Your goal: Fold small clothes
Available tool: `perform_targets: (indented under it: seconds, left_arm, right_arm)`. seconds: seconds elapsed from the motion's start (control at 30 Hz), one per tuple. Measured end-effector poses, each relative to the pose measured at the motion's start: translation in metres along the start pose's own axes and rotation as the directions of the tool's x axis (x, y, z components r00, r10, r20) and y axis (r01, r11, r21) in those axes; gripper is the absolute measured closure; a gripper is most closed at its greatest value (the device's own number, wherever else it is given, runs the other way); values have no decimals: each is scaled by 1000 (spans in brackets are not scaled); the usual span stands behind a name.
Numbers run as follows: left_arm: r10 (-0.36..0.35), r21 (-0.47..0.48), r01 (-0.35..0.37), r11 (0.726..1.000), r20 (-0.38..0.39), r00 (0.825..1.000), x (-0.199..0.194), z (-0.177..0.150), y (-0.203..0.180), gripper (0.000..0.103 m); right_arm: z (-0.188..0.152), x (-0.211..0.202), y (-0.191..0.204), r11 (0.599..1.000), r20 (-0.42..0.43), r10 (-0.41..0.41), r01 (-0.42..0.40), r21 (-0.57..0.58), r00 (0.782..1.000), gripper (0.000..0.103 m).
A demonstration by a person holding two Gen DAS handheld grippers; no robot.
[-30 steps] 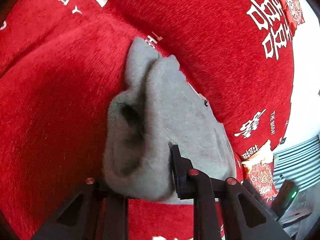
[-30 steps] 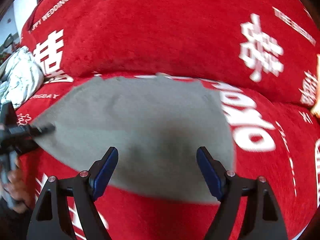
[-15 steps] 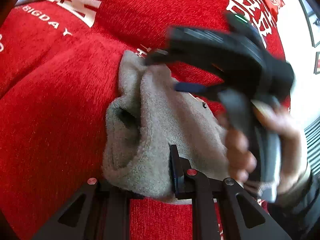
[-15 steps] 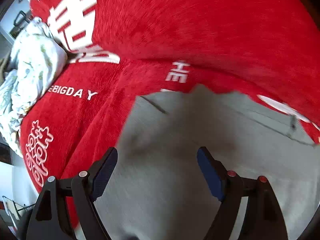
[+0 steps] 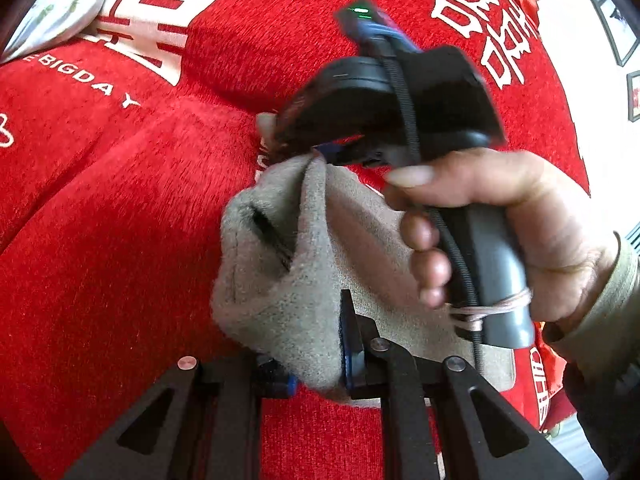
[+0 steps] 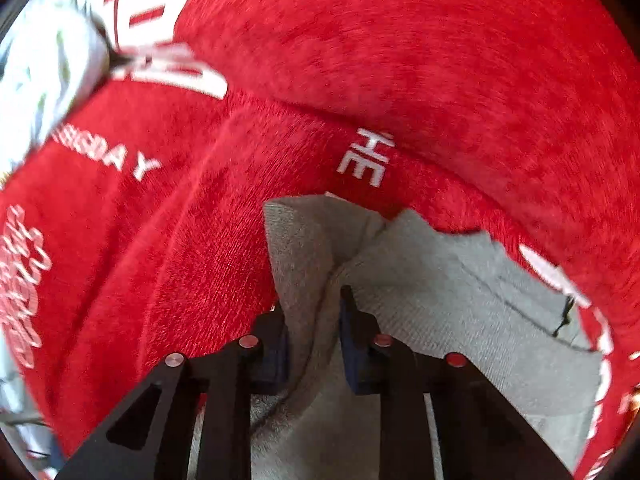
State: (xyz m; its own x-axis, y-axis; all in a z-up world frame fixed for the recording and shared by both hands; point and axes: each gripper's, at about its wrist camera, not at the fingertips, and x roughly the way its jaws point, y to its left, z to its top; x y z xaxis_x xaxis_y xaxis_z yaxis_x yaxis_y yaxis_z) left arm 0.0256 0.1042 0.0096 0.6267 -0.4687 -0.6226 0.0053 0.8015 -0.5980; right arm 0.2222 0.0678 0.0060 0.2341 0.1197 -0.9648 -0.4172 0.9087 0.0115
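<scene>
A small grey garment (image 5: 276, 292) lies bunched on the red plush sofa cover (image 5: 100, 240). My left gripper (image 5: 316, 360) is shut on the garment's near edge, and its jaws are still closing. In the left wrist view a person's hand (image 5: 520, 216) holds my right gripper (image 5: 324, 156), whose tips point down at the garment's far corner. In the right wrist view my right gripper (image 6: 314, 332) is closing, and a raised fold of the grey garment (image 6: 460, 312) fills the gap between its blue pads.
The red cover (image 6: 160, 260) carries white lettering and rises into a back cushion behind the garment. A white floral cloth (image 5: 52, 12) lies at the far left, also seen as the pale cloth (image 6: 40, 92) in the right wrist view.
My right gripper swung over from the spread garment to its far corner and went from wide open to pinching a fold. My left gripper kept its hold and lifted slightly.
</scene>
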Motion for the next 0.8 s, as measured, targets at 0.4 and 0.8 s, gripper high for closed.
perform_targets:
  seconds: [0.4, 0.8]
  left_arm:
    - [137, 148, -136, 980, 1, 991, -12, 8, -42, 87]
    - [268, 258, -257, 932, -9, 963, -14, 10, -88, 88]
  right_arm:
    - [-28, -47, -62, 937, 169, 262, -293, 191, 950, 81]
    - [-48, -89, -108, 903, 247, 304, -361, 233, 920, 81]
